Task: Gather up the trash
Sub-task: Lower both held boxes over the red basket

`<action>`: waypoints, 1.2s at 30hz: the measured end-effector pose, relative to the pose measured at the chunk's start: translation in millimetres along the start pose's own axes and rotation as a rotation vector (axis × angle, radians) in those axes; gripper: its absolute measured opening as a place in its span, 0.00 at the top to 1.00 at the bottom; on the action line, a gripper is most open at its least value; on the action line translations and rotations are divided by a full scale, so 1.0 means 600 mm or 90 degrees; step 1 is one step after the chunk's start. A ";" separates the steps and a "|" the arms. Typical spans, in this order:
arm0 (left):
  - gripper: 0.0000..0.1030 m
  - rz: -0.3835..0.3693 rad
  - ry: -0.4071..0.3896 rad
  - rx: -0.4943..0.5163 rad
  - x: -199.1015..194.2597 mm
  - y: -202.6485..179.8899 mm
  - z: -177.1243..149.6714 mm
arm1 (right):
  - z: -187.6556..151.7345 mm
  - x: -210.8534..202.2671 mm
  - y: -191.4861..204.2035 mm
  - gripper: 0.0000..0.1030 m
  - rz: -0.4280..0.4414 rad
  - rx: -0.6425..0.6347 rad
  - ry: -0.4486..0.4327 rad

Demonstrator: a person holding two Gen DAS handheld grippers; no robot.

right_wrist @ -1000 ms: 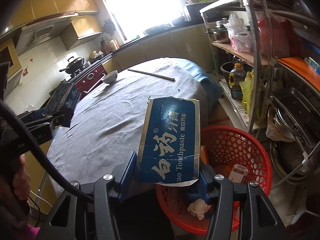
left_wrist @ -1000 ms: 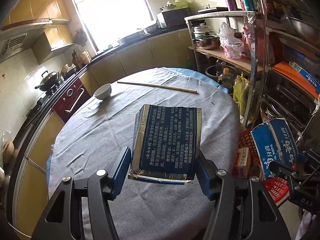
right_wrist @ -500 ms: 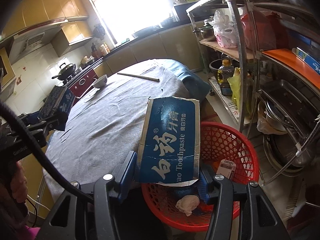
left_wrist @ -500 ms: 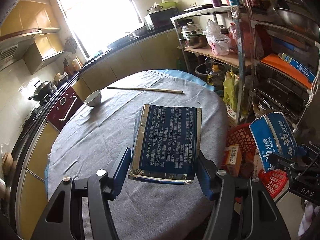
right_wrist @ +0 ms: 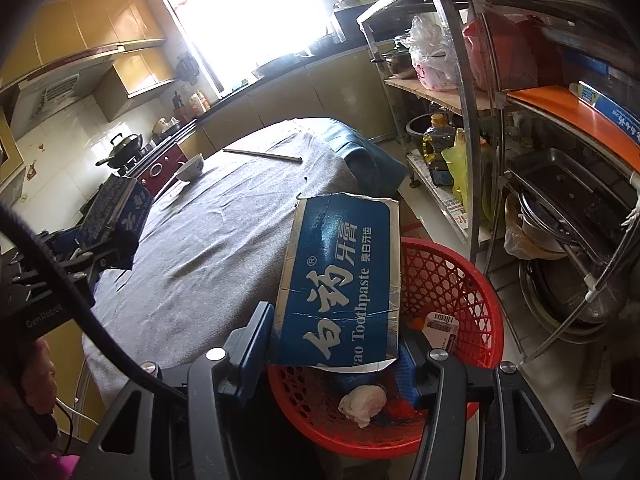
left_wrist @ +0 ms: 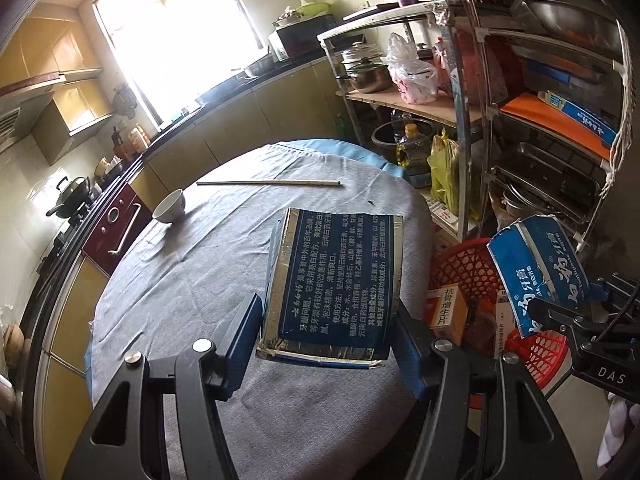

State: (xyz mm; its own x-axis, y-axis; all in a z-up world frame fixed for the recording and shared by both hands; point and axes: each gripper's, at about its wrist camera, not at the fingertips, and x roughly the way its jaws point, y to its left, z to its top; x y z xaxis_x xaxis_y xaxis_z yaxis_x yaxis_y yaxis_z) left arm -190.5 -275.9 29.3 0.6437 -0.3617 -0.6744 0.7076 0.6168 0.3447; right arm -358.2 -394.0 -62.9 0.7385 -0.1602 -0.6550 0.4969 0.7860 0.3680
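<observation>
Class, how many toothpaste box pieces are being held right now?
2: one toothpaste box piece in the left claw over the table, another in the right claw above the red basket.

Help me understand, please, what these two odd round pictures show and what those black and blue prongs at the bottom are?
There is no robot: a person carries a hand-held gripper in each hand, each with a fisheye camera looking along its fingers. The left hand-held gripper pinches a dark blue printed carton piece above the cloth-covered round table, which bears a small bowl and chopsticks. The right hand-held gripper pinches a torn toothpaste box over the red basket, which already holds trash.
</observation>
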 end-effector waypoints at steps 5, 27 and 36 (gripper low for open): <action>0.38 -0.006 0.004 0.009 0.004 -0.010 0.002 | -0.002 0.000 -0.009 0.44 -0.002 0.006 0.001; 0.38 -0.070 0.030 0.047 0.035 -0.066 0.000 | -0.019 0.010 -0.050 0.44 -0.008 0.046 0.025; 0.38 -0.104 0.031 0.060 0.040 -0.087 -0.006 | -0.024 0.013 -0.058 0.44 -0.009 0.056 0.029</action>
State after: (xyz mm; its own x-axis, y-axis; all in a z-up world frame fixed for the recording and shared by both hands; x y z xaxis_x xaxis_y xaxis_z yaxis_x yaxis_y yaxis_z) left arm -213.0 -314.2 -7.3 0.5054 -0.4161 -0.7559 0.8271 0.4832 0.2870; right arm -376.3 -413.7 -90.3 0.7110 -0.1422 -0.6887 0.5464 0.7282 0.4137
